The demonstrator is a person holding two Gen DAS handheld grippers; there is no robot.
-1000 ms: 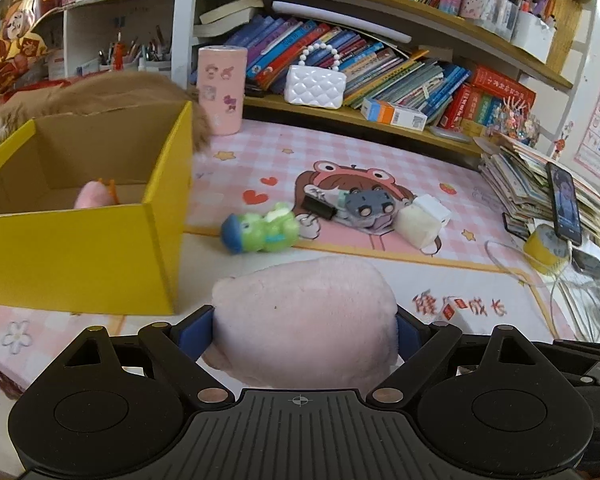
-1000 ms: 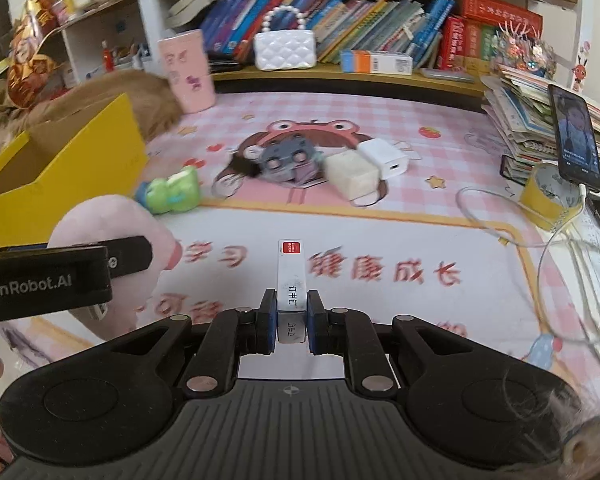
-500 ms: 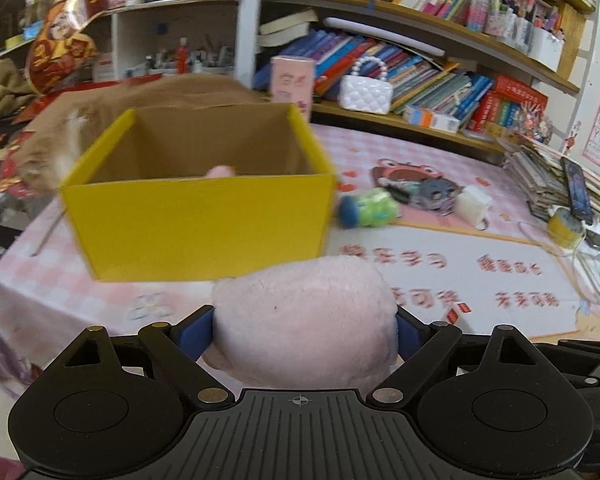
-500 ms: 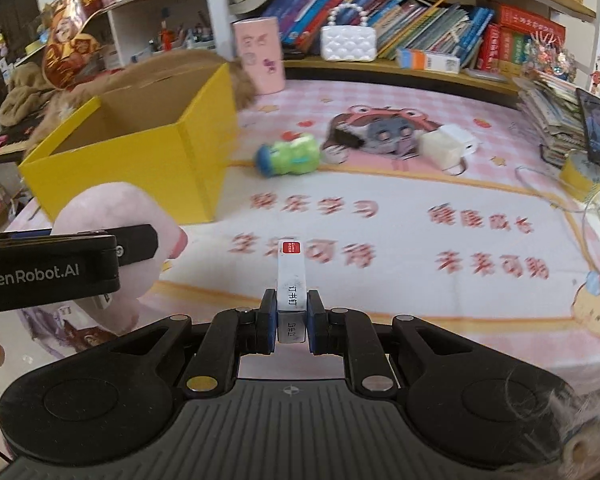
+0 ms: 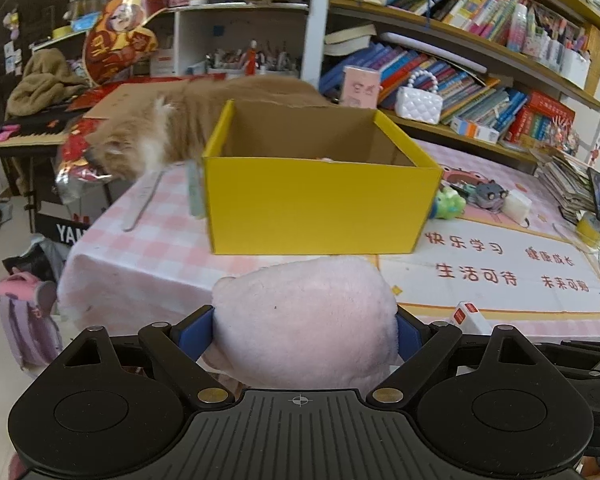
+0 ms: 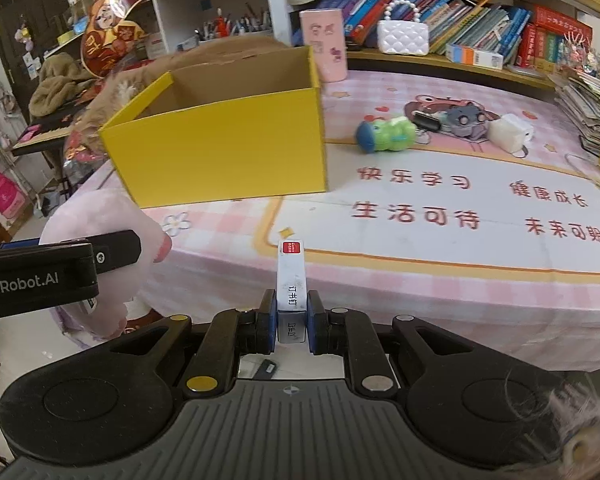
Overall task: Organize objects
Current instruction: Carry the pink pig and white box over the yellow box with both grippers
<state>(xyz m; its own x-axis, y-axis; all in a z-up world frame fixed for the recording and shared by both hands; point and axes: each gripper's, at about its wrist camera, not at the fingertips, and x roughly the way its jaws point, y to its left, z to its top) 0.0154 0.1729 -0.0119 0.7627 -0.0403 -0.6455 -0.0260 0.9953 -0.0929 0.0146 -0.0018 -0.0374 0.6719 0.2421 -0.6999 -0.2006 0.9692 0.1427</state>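
Both hands are loaded, and the yellow cardboard box [image 5: 320, 204] sits dead ahead on the pink checked table [image 5: 148, 256], top open, clearly the drop-off for this tidy-up. The left gripper [image 5: 305, 330] has its blue pads spread wide around a pink plush toy [image 5: 306, 320], squeezing its soft sides just in front of the table edge. The right gripper [image 6: 291, 320] has its fingers pressed tight on a small white box of staples [image 6: 291, 280] with a red label, held end-out so it can slide straight into the box. Waiting beyond the yellow box: a green toy [image 6: 386, 134], a grey mouse figure [image 6: 466, 120], a white charger [image 6: 510, 132]. Something pink already peeks over the box's front wall in the left view
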